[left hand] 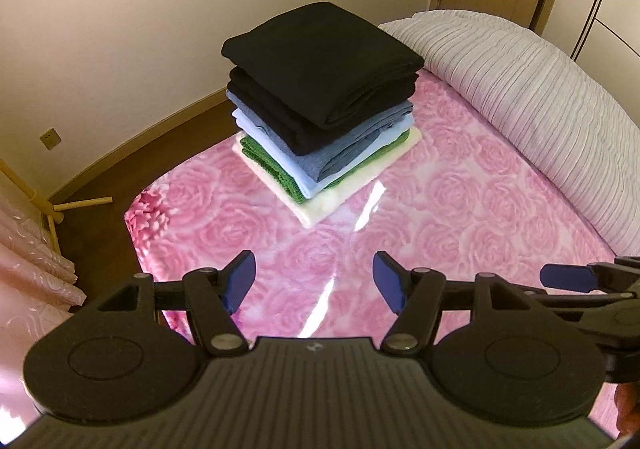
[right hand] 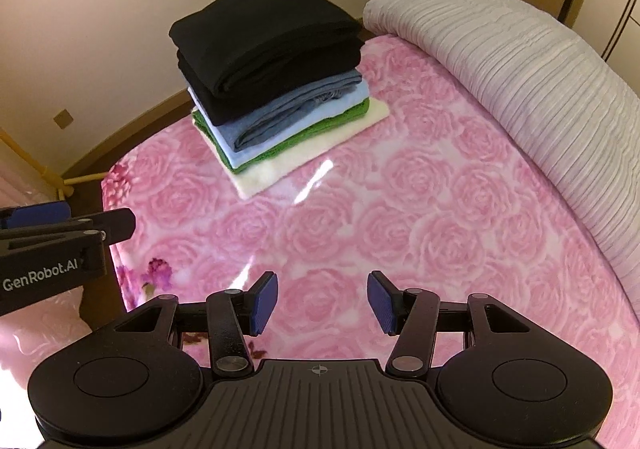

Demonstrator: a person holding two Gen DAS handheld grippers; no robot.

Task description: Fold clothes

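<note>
now | left gripper (left hand: 314,281) jaws apart | right gripper (right hand: 322,299) jaws apart | folded stack (left hand: 320,89) on bed (left hand: 460,209)

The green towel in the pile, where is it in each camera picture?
Left wrist view: the green towel is just above the middle, near the pile's bottom, on the cream cloth.
Right wrist view: the green towel is up and left of the middle, same layer.
Shared landmark: the black top garment.

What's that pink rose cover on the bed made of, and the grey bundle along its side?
The pink rose cover looks like plush fleece: soft embossed roses, streaks of sheen. The grey bundle looks like a pleated or ribbed quilt, matte, with fine parallel ridges. Both are guesses from looks.
</note>
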